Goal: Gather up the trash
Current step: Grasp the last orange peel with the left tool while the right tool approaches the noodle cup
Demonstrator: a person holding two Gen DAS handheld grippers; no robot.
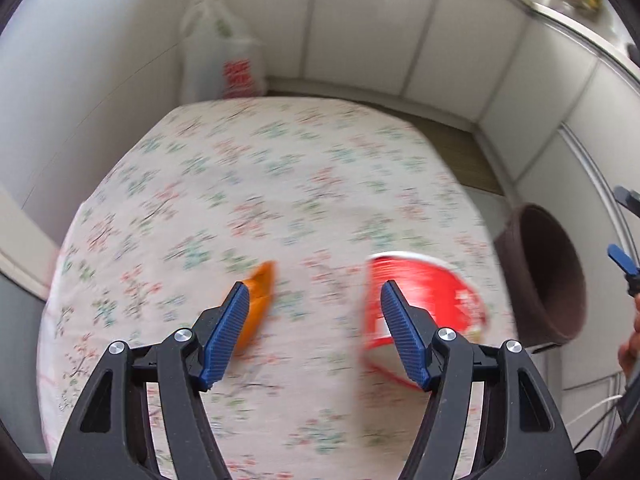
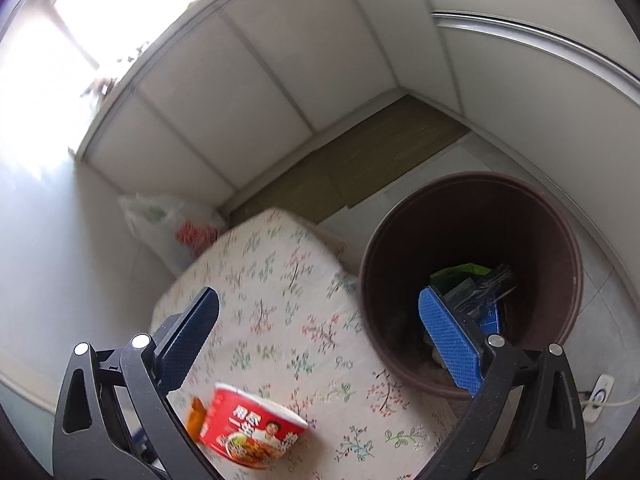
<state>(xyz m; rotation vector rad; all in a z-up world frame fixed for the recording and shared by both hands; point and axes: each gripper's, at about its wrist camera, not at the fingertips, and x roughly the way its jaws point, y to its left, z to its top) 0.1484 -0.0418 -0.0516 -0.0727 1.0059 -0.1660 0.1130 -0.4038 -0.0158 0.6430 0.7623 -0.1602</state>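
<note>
Both claws gape, empty: left claw (image 1: pixel 314 300), right claw (image 2: pixel 320 316) | noodle cup (image 1: pixel 424 304) blurred | bin (image 2: pixel 472 272) contents half-hidden

A tabletop (image 1: pixel 256 184) covered in a pale floral cloth carries two things near its front edge: a red noodle bowl (image 1: pixel 424 300) lying on its side and, apart from it to the left, an orange wrapper (image 1: pixel 260 304). In the right wrist view the wrapper sits just beside the bowl.

One noodle bowl (image 2: pixel 253 426), one orange wrapper (image 1: pixel 259 307), one brown bin (image 2: pixel 472 276), one plastic bag (image 1: pixel 222 60).
</note>
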